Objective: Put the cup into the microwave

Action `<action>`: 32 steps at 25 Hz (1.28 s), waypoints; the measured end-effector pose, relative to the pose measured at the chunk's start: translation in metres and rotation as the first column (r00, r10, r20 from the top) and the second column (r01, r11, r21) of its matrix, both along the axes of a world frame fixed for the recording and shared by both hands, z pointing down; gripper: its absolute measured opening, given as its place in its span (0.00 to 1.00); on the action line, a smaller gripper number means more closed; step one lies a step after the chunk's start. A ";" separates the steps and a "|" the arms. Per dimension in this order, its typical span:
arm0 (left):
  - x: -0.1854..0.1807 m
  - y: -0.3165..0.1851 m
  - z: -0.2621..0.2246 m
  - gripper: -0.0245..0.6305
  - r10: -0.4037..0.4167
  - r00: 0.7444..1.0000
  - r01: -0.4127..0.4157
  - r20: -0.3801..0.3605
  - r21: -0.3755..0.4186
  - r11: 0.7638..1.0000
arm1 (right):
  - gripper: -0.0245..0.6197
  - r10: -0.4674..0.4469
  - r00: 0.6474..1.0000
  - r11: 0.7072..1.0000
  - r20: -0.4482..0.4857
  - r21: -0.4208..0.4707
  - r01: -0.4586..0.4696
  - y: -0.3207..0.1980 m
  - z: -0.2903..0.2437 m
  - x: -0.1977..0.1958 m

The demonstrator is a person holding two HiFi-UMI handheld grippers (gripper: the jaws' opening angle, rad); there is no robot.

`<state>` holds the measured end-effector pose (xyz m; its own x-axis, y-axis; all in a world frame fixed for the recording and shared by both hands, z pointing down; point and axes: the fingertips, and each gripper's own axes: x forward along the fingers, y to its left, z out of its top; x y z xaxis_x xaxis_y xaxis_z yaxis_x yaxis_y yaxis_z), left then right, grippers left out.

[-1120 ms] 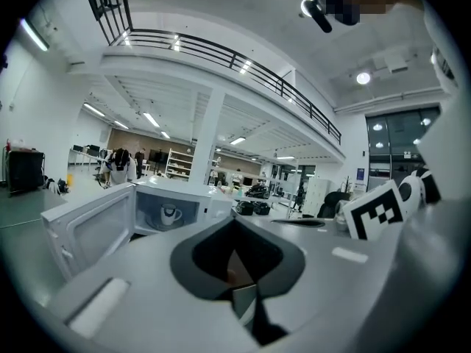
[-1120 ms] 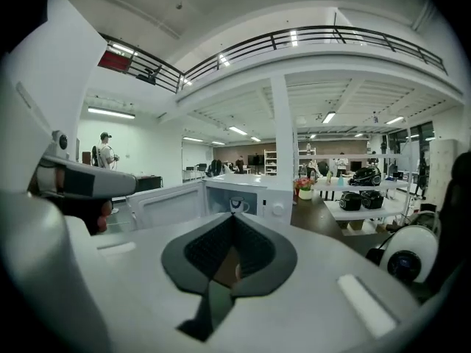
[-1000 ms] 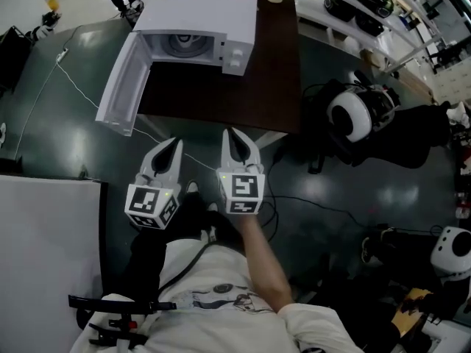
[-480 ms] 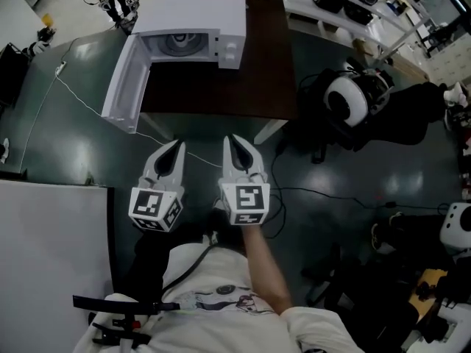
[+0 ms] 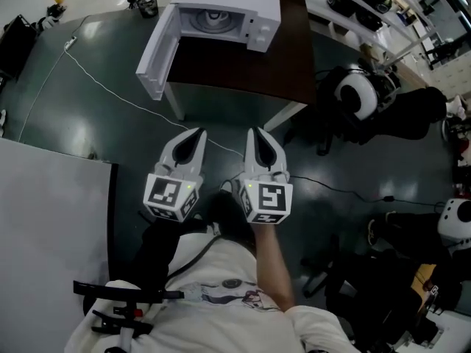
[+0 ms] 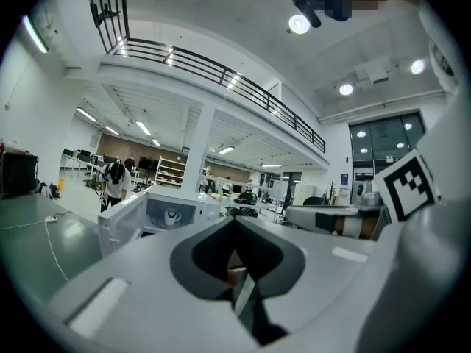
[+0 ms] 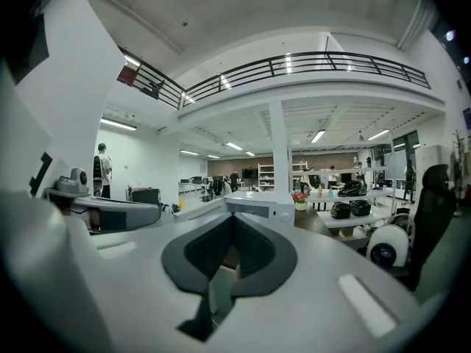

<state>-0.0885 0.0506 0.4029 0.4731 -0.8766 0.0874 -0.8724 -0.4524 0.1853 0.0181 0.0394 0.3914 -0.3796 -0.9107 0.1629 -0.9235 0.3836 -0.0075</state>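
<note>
Status: cup (image 6: 171, 215) is sitting inside the microwave (image 5: 234, 9). The left gripper view shows it through the open cavity, upright, white, handle side towards the camera as far as I can tell. In the head view the cavity is too small to pick the cup out for sure. The microwave stands at the far end of the dark bench (image 5: 243, 68), and its door (image 5: 157, 56) is swung fully open to the left. The left hand-held gripper (image 5: 199, 132) has its jaws closed tip to tip with nothing between them. The right hand-held gripper (image 5: 255, 131) is the same, jaws together and empty. Both sit side by side over the floor, well apart from the bench edge, and point roughly towards the microwave. A white cable (image 5: 110, 90) trails across the floor from the microwave side, clear of both grippers. My read is that the placement itself looks done, since the cup is in and neither gripper is on anything. The door is still open, but the task line doesn't ask for closing it, so that step is optional. If it is wanted, the left gripper is the nearer one to the door's free edge. It would have to get back to the bench first and swing the door without knocking the microwave.
</note>
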 end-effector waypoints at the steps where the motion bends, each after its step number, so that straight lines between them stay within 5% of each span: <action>1: -0.005 0.008 0.000 0.04 -0.005 1.000 0.005 -0.011 0.001 1.000 | 0.04 0.001 1.000 1.000 -0.005 0.000 -0.001 0.009 -0.001 -0.003; 16: -0.032 0.113 -0.011 0.04 -0.022 1.000 0.022 -0.022 0.022 1.000 | 0.04 0.051 0.999 0.999 -0.003 -0.009 -0.051 0.113 -0.006 0.006; 32: -0.005 0.221 -0.028 0.04 -0.136 0.990 0.135 0.047 0.033 0.990 | 0.04 -0.020 0.998 1.000 0.058 -0.010 0.020 0.225 -0.015 0.066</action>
